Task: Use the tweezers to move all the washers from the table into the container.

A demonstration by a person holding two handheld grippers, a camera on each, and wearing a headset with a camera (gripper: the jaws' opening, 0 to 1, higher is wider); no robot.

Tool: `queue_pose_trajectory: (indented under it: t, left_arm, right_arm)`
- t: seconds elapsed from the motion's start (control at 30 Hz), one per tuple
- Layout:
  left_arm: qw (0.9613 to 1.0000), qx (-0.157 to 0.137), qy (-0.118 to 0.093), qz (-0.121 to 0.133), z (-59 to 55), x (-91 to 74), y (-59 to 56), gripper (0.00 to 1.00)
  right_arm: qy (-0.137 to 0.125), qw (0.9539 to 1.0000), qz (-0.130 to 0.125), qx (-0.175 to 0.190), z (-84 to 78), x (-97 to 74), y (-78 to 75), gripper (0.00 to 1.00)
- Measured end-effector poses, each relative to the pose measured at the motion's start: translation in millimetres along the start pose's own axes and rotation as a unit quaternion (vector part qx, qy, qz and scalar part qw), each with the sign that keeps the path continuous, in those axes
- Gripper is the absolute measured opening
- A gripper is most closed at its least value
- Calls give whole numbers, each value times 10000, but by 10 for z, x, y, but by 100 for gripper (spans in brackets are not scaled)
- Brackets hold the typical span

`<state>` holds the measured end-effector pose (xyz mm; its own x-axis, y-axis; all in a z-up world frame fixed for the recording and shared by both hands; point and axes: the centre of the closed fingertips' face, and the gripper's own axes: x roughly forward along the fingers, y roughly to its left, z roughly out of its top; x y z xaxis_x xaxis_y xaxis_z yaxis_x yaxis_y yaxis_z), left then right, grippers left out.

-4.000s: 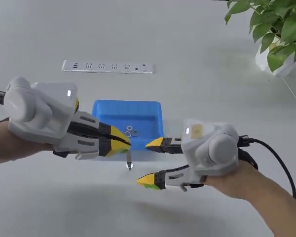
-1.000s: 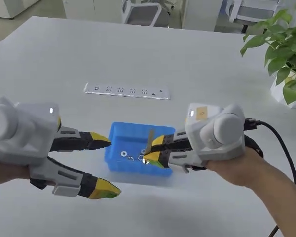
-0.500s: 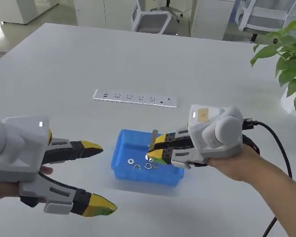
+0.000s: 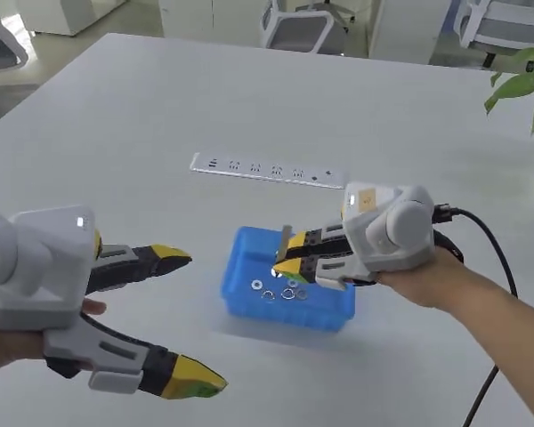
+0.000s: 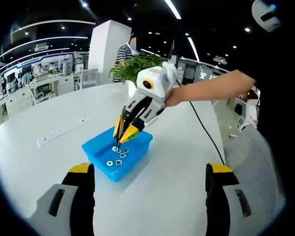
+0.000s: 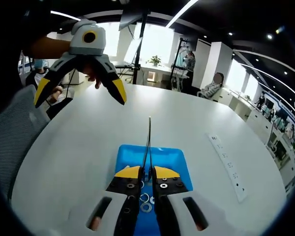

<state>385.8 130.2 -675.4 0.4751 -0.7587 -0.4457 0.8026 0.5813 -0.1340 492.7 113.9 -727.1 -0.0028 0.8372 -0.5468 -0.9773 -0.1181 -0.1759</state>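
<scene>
A blue container [image 4: 329,311] sits mid-table with several washers [image 4: 280,292] on its floor. My right gripper [image 4: 287,259] hovers over its right side, shut on thin metal tweezers [image 4: 284,238] whose tips point down into the container. The right gripper view looks along the tweezers [image 6: 149,140] over the container [image 6: 169,158] and the washers [image 6: 146,202]. My left gripper [image 4: 189,322] is open and holds nothing, to the left of the container. In the left gripper view, the right gripper [image 5: 127,132] dips the tweezers [image 5: 117,141] into the container [image 5: 137,147].
A white power strip [image 4: 267,169] lies behind the container; it also appears as the power strip [image 6: 228,164] on the right in the right gripper view. A black cable [image 4: 485,240] trails from the right gripper. A plant [image 4: 525,89] stands at the far right.
Four seconds ago the left gripper was shut with the tweezers at its tips and the right stood open. Now the right holds them and the left is open. The head camera has shifted.
</scene>
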Motion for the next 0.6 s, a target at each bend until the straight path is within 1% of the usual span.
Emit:
queue_pose_trajectory:
  t: [0.2,0.33,0.43,0.6]
  left_arm:
    - [10000,-41,25,18,-22,-8,11,99]
    - [10000,-31,9,32,-4,0,17,99]
    - [10000,-25,-1,37,14,14,40,99]
    - [10000,59,23,33,73,79,120,97]
  right_arm:
    - [82,9999,108,-15,-92,82,-4,9]
    - [110,9998,163,-22,-133,123,2,9]
    - [145,9996,223,-25,-160,163,13,9]
    - [176,9994,308,-37,-200,225,21,9]
